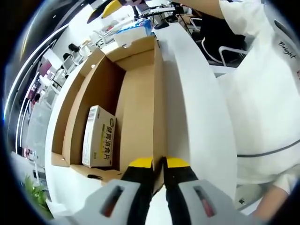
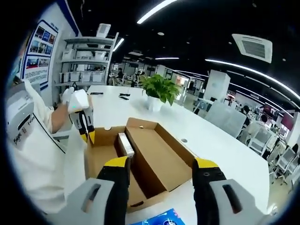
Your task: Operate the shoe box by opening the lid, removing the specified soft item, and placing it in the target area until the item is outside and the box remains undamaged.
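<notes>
Along the shoe box [image 1: 140, 93] wall, left claw [image 1: 159, 164] pinches cardboard; tugging might tear it. Right claw [image 2: 161, 168] hangs released.

1. The left gripper [image 1: 159, 165] pinches the open shoe box's [image 1: 140, 101] side wall, jaws nearly closed.
2. A small white carton [image 1: 98, 137] lies inside against the opposite wall.
3. The box sits on a white table [image 1: 197, 108].
</notes>
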